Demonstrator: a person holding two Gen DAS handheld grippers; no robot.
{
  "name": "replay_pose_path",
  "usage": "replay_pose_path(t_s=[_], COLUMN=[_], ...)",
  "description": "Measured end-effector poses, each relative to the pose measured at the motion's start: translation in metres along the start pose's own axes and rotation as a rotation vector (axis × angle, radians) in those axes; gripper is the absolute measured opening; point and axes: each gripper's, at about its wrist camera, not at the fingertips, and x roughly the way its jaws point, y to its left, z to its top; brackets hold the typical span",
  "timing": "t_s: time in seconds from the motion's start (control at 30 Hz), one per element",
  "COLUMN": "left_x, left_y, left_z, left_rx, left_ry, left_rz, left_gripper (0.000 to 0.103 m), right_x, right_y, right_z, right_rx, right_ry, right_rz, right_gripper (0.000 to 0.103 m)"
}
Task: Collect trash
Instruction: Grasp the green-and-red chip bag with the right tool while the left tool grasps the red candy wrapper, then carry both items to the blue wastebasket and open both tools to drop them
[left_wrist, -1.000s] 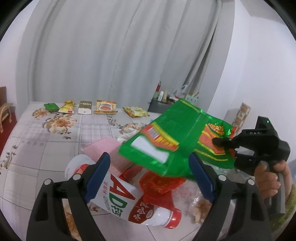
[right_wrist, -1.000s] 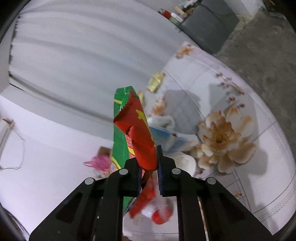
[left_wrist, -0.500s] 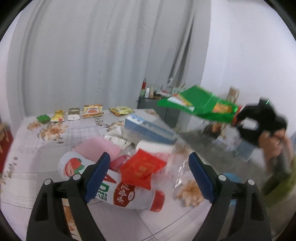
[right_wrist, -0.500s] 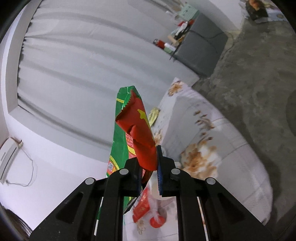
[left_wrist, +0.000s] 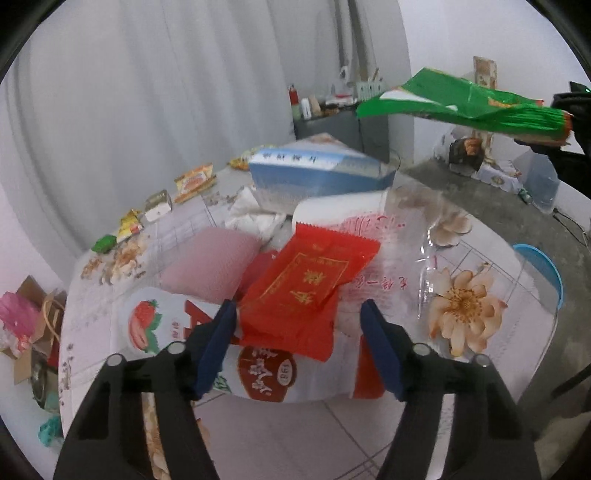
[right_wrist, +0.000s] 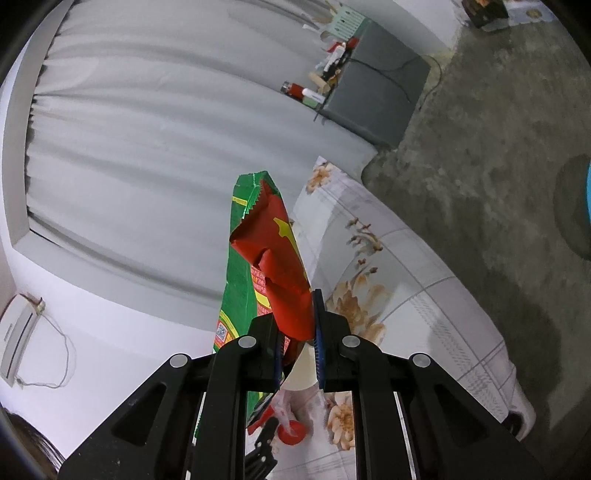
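Note:
A flat red wrapper (left_wrist: 306, 280) lies on top of a white strawberry-drink bottle (left_wrist: 147, 325) on the flowered table (left_wrist: 465, 306). My left gripper (left_wrist: 297, 308) points down at it with its jaws closing. The wrapper's lower part sits between the blue pads (left_wrist: 218, 347), and the right pad stands apart from it. My right gripper (right_wrist: 297, 321) is shut on a green and red snack bag (right_wrist: 243, 280), held up in the air off the table's right side. The left wrist view shows that bag (left_wrist: 461, 103) at the upper right.
A pink cloth (left_wrist: 210, 262), a blue-white box (left_wrist: 317, 173), a white cup (left_wrist: 340, 210) and a clear plastic bag (left_wrist: 406, 251) crowd the wrapper. Several snack packets (left_wrist: 194, 181) line the far edge. A blue bin (left_wrist: 543, 269) stands beyond the right edge, a cardboard box (left_wrist: 26, 325) at left.
My left gripper rolled, dropped closer to the red wrapper and narrowed its jaws. My right gripper carried the green bag rightward, away from above the pile, still shut on it.

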Motion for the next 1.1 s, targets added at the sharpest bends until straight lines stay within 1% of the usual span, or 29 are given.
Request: replay_pose_path(t_s=[0.07,0.1,0.17,0.23,0.27,0.3,0.5,0.7,0.87,1.1], left_x=[0.003,0.005,0.01,0.01,0.01,0.009,0.001,-0.016,-0.037,-0.064], left_y=[-0.002,-0.003,-0.003,-0.002,-0.002,-0.001,0.008,0.022,0.031,0.036], left_z=[0.004,0.006,0.008,0.009,0.01,0.011,0.014,0.019,0.024,0.033], left_rx=[0.014,0.018,0.016,0.009,0.009,0.008,-0.032,-0.094,-0.155,-0.221], left_ry=[0.001,0.005,0.022,0.024,0.02,0.015,-0.013,-0.061,-0.113,-0.18], left_rz=[0.021,0.031,0.032,0.024,0.025,0.026,0.027,0.03,0.005,-0.058], left_gripper=[0.058,0.051,0.047,0.042,0.038,0.037,0.035,0.034,0.034,0.033], right_x=[0.0,0.001,0.0,-0.001,0.0,0.0,-0.003,-0.006,-0.009,-0.019], right_y=[-0.002,-0.003,-0.004,-0.006,-0.006,-0.007,-0.009,-0.009,-0.007,-0.008], right_z=[0.001,0.001,0.001,0.002,0.002,0.002,0.0,0.0,-0.001,0.0], right_rx=[0.009,0.014,0.018,0.021,0.023,0.027,0.042,0.045,0.042,0.036], right_ry=[0.002,0.003,0.002,0.0,-0.001,-0.003,-0.005,-0.011,-0.021,-0.042], right_rz=[-0.001,-0.001,-0.001,-0.001,-0.001,-0.001,0.007,0.014,0.024,0.035], right_gripper=[0.012,0.012,0.012,0.012,0.012,0.012,0.012,0.012,0.012,0.012])
